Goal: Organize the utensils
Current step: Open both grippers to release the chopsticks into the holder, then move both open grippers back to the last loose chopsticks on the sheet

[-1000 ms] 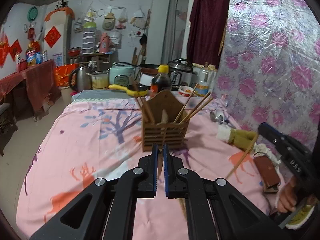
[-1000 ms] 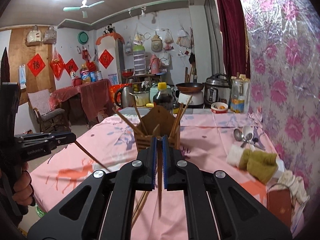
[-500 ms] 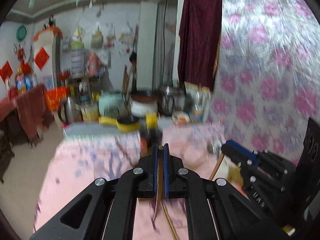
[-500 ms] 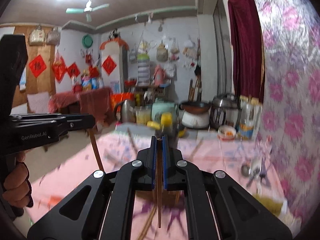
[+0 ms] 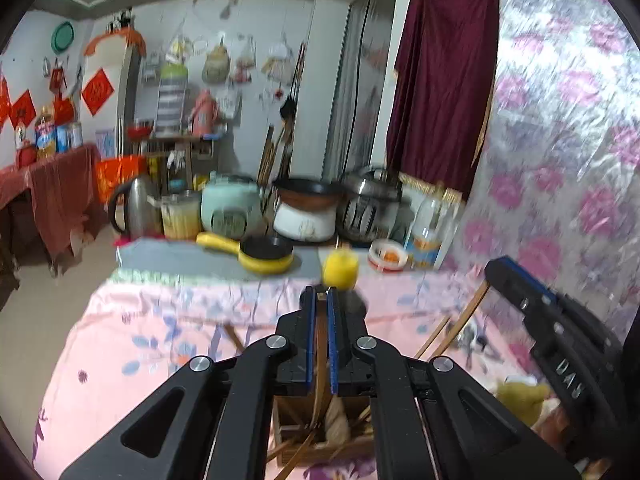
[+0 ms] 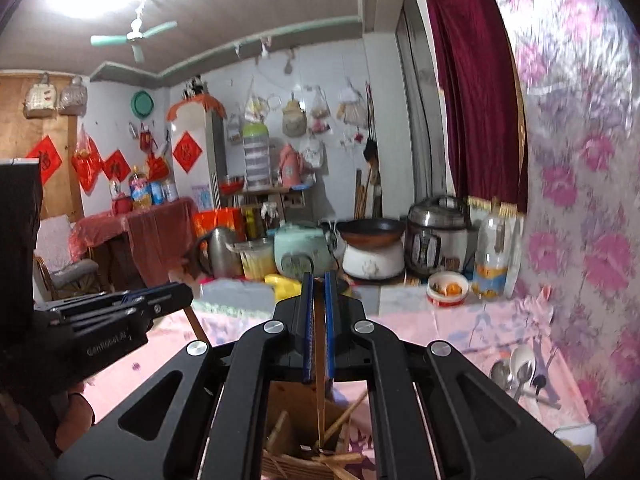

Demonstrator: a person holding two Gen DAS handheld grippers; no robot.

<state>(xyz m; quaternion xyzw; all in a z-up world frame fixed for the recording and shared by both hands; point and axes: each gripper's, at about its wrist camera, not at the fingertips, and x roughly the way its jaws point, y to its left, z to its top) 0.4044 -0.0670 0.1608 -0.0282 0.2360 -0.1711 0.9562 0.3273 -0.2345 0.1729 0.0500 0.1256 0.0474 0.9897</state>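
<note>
Directly below both grippers, a wooden utensil holder [image 5: 320, 436] is seen standing on the pink patterned tablecloth [image 5: 160, 344], with several chopsticks already leaning inside it. A single chopstick [image 5: 320, 360] is pinched between the blue pads of the left gripper [image 5: 319, 300], whose jaws are clenched on it; the stick hangs down from the pads, its lower end at the holder's opening. Likewise, another chopstick [image 6: 319, 360] is clamped in the right gripper [image 6: 319, 284], jaws closed tight on it, the thin stick pointing down over the holder [image 6: 296, 440].

In the left wrist view, the right gripper [image 5: 552, 320] is seen at the right with its chopstick slanting below it. In the right wrist view, the left gripper [image 6: 120, 312] appears at the left, gripped by a hand [image 6: 76, 416].

Metal spoons [image 6: 516, 368] are laid near the table's right edge, beside the pink flowered wall covering [image 6: 580, 200]. An olive and cream cloth [image 5: 520, 394] is seen nearer the front right. Along the far edge are set a yellow pan [image 5: 260, 256], a mint rice cooker [image 5: 230, 212], a steel kettle [image 5: 136, 204], a white pot [image 5: 306, 216] and a pressure cooker [image 6: 438, 232].
</note>
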